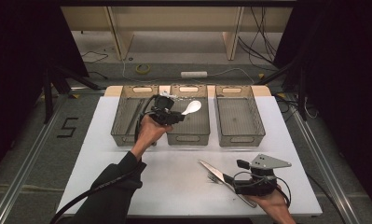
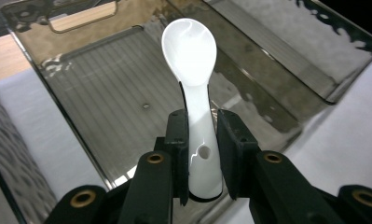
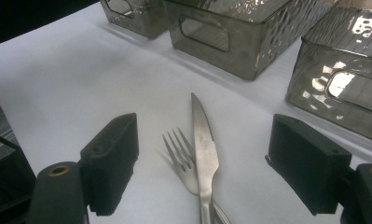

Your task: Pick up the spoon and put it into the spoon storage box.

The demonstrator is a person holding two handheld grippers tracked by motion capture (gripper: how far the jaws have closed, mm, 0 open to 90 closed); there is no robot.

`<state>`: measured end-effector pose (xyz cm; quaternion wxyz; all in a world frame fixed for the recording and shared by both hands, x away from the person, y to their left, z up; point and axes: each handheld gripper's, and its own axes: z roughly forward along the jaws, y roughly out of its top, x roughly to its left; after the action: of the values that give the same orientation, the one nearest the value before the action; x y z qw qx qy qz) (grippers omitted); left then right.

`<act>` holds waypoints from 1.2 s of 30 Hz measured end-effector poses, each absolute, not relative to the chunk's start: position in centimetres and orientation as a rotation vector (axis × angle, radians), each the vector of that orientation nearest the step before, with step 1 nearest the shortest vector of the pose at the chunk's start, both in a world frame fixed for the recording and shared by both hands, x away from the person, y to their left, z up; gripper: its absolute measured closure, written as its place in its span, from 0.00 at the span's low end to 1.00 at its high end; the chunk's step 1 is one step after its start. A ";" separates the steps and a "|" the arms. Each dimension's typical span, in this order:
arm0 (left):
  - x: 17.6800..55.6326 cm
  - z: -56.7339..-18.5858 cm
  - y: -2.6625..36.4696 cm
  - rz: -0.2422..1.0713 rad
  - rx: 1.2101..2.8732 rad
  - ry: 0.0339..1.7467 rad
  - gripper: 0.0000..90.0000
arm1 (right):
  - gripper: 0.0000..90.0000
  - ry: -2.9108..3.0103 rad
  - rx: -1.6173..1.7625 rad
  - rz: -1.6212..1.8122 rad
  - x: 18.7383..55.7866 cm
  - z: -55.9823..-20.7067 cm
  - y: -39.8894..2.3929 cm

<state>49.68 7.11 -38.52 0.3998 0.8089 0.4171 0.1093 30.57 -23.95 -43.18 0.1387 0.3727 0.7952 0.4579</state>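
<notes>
My left gripper (image 1: 176, 116) (image 2: 202, 151) is shut on the handle of a white plastic spoon (image 1: 191, 108) (image 2: 193, 74), whose bowl points away from me over the middle smoky bin (image 1: 188, 135) (image 2: 99, 93). A steel knife (image 1: 214, 171) (image 3: 204, 149) lies on the white table near the front right, with a fork (image 1: 212, 178) (image 3: 180, 156) close along its side. My right gripper (image 1: 230, 183) (image 3: 202, 168) stands open just behind them, one jaw on each side of the pair, touching neither.
Three smoky plastic bins stand in a row at the back of the white tabletop (image 1: 174, 177): a left bin (image 1: 123, 119), the middle one, and a right bin (image 1: 239, 116) (image 3: 342, 88). Cables and table legs lie on the floor beyond.
</notes>
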 end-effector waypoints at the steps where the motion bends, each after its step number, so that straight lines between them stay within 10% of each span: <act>1: 49.9 -38.5 7.1 0.281 2.046 1.058 0.82 | 0.28 2.299 1.077 1.323 30.6 -43.2 -23.9; 17: 51.6 -39.6 6.2 0.299 2.049 1.116 0.82 | 0.28 2.300 1.072 1.324 30.6 -43.2 -24.0; 23: 51.7 -39.5 5.4 0.296 2.026 1.137 0.46 | 0.28 2.302 1.074 1.325 30.5 -43.2 -23.9; 36: 49.5 -37.0 6.5 0.283 2.005 1.072 0.33 | 0.28 2.301 1.071 1.327 30.5 -43.1 -24.0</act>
<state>49.46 6.53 -37.04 0.4124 0.7973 0.4261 0.1125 30.48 -23.97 -43.15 0.1383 0.3702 0.7958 0.4588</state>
